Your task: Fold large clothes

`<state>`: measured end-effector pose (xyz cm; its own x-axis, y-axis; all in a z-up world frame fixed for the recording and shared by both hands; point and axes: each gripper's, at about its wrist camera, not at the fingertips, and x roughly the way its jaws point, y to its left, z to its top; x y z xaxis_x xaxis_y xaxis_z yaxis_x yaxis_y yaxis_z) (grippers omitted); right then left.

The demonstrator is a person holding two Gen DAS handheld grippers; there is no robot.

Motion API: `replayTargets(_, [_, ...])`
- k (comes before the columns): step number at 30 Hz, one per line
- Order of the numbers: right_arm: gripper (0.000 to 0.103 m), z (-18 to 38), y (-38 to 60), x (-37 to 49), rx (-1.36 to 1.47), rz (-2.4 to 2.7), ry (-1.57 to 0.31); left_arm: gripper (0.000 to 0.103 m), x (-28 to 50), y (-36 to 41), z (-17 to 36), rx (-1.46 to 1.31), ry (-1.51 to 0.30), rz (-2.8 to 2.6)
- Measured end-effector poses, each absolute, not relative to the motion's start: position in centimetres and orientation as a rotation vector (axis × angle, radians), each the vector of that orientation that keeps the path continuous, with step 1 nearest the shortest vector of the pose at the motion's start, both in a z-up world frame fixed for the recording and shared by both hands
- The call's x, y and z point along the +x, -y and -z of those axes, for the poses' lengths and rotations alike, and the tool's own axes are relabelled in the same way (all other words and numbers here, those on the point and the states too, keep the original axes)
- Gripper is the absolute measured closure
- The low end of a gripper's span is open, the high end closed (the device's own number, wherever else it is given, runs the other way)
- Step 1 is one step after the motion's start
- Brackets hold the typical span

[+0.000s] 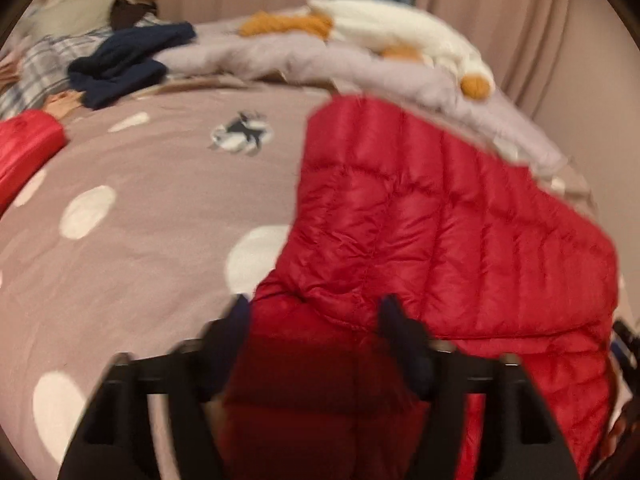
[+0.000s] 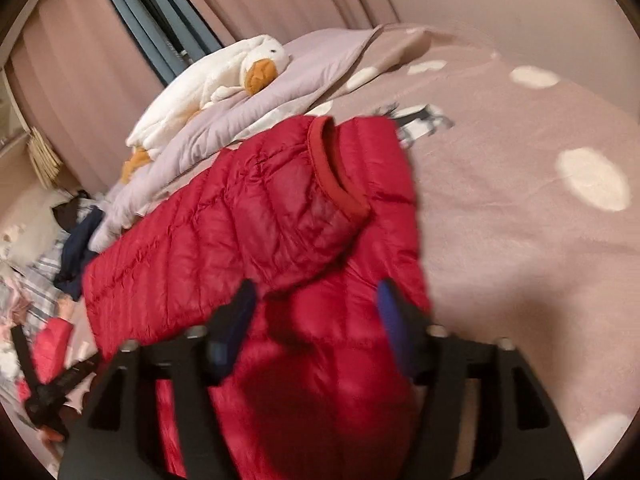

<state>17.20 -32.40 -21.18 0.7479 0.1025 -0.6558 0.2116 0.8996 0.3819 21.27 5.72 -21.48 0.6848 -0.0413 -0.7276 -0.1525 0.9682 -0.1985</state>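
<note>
A red quilted down jacket (image 1: 440,220) lies spread on the bed, with its ribbed collar (image 2: 340,176) toward the far side in the right wrist view. My left gripper (image 1: 315,308) hovers over the jacket's near edge. Its jaws are wide apart, red fabric shows between them, and the pads do not press on it. My right gripper (image 2: 316,292) is also open above a puffed fold of the jacket (image 2: 240,220), near the collar end. Both views are blurred.
The bedspread (image 1: 140,240) is mauve with white dots. A lilac quilt (image 1: 300,56) with a white plush goose (image 2: 224,76) lies along the jacket's far side. A navy garment (image 1: 128,64), plaid clothes and another red item (image 1: 28,144) sit at the left. Curtains hang behind.
</note>
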Motion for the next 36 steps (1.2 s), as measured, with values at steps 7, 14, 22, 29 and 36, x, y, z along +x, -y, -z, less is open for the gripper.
replayTargets(7, [0.018, 18.9, 33.8, 11.7, 0.448, 0.160, -0.737, 0.029, 17.3, -9.2, 21.1, -0.477, -0.848, -0.030])
replayTargets(14, [0.018, 21.0, 33.2, 6.4, 0.547, 0.081, -0.809, 0.043, 14.5, -10.3, 23.2, -0.578, -0.993, 0.094])
replayTargets(22, [0.064, 23.3, 29.5, 6.9, 0.473, 0.086, -0.878, 0.064, 14.9, -6.1, 23.5, -0.395, -1.092, 0.191])
replayTargets(29, [0.080, 24.5, 31.0, 8.3, 0.591, 0.071, -0.826, 0.074, 16.2, -5.7, 24.3, -0.456, -1.070, 0.192])
replayTargets(36, [0.079, 24.7, 30.2, 14.7, 0.451, 0.092, -0.835, 0.074, 18.8, -5.1, 25.0, -0.493, -1.017, 0.174])
